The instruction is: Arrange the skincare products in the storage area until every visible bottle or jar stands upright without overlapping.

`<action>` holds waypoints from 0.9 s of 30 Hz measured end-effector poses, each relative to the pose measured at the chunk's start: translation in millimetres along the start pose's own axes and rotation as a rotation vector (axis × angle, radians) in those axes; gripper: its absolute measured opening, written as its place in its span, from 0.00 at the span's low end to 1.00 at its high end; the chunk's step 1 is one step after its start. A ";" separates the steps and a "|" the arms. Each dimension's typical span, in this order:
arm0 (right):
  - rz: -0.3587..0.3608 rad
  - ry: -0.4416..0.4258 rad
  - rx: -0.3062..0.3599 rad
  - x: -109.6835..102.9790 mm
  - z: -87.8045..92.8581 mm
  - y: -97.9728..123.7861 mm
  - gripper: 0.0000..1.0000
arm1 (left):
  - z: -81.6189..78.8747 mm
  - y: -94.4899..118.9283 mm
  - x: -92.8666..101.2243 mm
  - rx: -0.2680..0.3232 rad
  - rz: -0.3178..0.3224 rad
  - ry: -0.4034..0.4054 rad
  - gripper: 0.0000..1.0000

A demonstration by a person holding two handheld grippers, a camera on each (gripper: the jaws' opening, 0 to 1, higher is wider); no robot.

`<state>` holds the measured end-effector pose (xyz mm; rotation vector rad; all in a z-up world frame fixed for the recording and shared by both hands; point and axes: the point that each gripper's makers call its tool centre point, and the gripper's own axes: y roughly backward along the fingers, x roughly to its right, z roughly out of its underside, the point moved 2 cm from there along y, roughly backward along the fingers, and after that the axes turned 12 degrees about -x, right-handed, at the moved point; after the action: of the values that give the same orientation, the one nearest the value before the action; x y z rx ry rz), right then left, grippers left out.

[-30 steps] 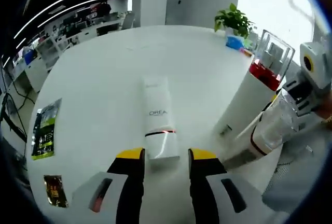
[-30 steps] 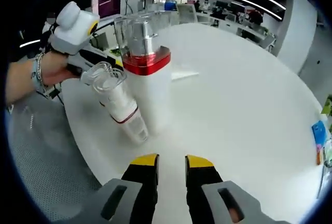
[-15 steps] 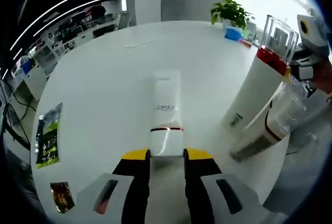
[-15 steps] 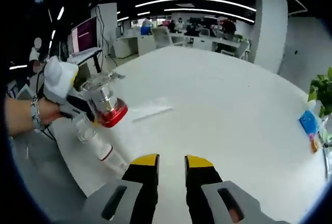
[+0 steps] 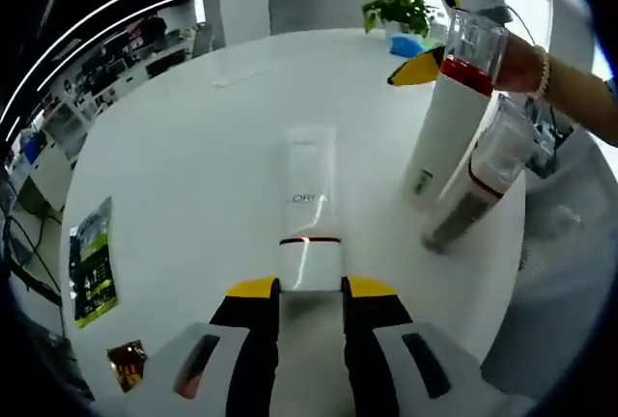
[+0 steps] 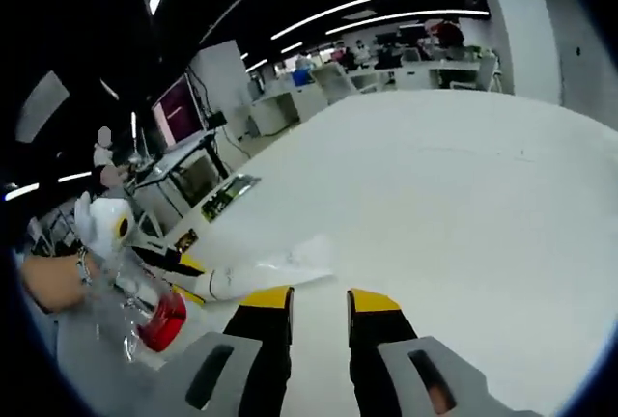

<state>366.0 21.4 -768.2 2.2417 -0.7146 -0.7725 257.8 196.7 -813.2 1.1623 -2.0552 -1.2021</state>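
The left gripper (image 5: 309, 287) clamps the cap end of a white tube (image 5: 310, 207) lying flat near the desk (image 5: 193, 147) edge. Toward the desk's right edge a tall white bottle (image 5: 441, 137) stands upright, a smaller bottle (image 5: 481, 185) leaning against it. The right gripper (image 6: 320, 297) hovers slightly parted, empty.

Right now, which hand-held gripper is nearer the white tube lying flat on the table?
Left. The left hand-held gripper has its jaws at the white tube's near end. The right hand-held gripper is off beside the tall red-banded bottle.
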 end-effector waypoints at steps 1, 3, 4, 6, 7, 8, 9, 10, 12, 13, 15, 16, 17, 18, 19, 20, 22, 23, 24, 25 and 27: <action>-0.010 0.011 -0.014 0.7 -0.6 -5.2 0.16 | 1.2 -1.1 0.1 0.002 -0.004 -0.004 0.21; 0.043 0.062 -0.043 8.6 -1.8 -14.6 0.13 | 2.6 -2.8 1.2 0.012 -0.016 -0.021 0.21; 0.059 0.076 -0.038 10.5 -3.8 -17.7 0.13 | 3.3 -3.8 1.3 0.014 -0.023 -0.033 0.21; 0.010 0.058 -0.042 6.9 -8.1 -28.0 0.14 | 5.2 -6.0 1.6 0.005 -0.033 -0.048 0.21; -0.033 0.032 -0.036 1.9 -10.0 -31.4 0.16 | 7.5 -8.1 1.1 -0.010 -0.045 -0.076 0.21; -0.077 -0.010 -0.036 -1.6 -12.1 -36.4 0.18 | 6.6 -7.7 0.3 -0.002 -0.061 -0.116 0.21; -0.091 -0.041 -0.030 -1.8 -14.1 -39.0 0.20 | 6.9 -7.1 1.6 0.001 -0.063 -0.123 0.21; -0.103 -0.061 -0.020 -2.0 -16.4 -41.3 0.22 | 7.4 -6.7 1.8 0.003 -0.065 -0.122 0.21; -0.141 -0.146 0.018 -2.2 -23.0 -46.0 0.22 | 7.3 -6.3 0.3 0.010 -0.061 -0.127 0.21; -0.161 -0.195 0.020 -2.1 -23.2 -49.9 0.23 | 7.7 -6.1 0.1 0.014 -0.058 -0.123 0.21; -0.199 -0.233 -0.018 -3.1 -17.7 -58.6 0.25 | 6.9 -6.6 -0.5 0.022 -0.054 -0.125 0.21; -0.202 -0.235 -0.029 -3.2 -15.9 -60.2 0.24 | 7.0 -7.1 -0.4 0.023 -0.053 -0.126 0.21; -0.194 -0.226 -0.045 -3.3 -12.9 -65.2 0.23 | 6.9 -7.1 -0.4 0.023 -0.053 -0.128 0.21; -0.187 -0.208 -0.054 -3.7 -11.0 -67.3 0.22 | 6.8 -7.2 -0.3 0.023 -0.052 -0.128 0.21; -0.167 -0.184 -0.066 -2.5 -8.1 -70.7 0.21 | 6.7 -7.2 -0.3 0.024 -0.052 -0.126 0.21; -0.167 -0.183 -0.068 -2.8 -7.5 -73.0 0.21 | 6.8 -7.2 -0.3 0.025 -0.052 -0.123 0.21; -0.220 -0.216 -0.073 -9.7 -6.4 -77.2 0.20 | 6.8 -7.2 -0.3 0.025 -0.051 -0.122 0.21; -0.256 -0.248 -0.072 -13.5 -7.2 -78.0 0.19 | 6.7 -7.4 -0.3 0.026 -0.050 -0.120 0.21; -0.283 -0.287 -0.084 -16.5 -6.0 -79.6 0.18 | 6.6 -7.7 -0.3 0.029 -0.049 -0.118 0.21; -0.262 -0.304 -0.063 -12.1 -8.2 -80.8 0.16 | 6.1 -8.1 -0.3 0.034 -0.048 -0.111 0.21; -0.269 -0.377 -0.053 -11.8 -11.6 -80.7 0.12 | 5.3 -8.5 -0.2 0.042 -0.041 -0.096 0.21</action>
<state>388.1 85.4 -815.4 2.1919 -0.5567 -1.3549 257.6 197.1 -823.1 1.1931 -2.1459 -1.2622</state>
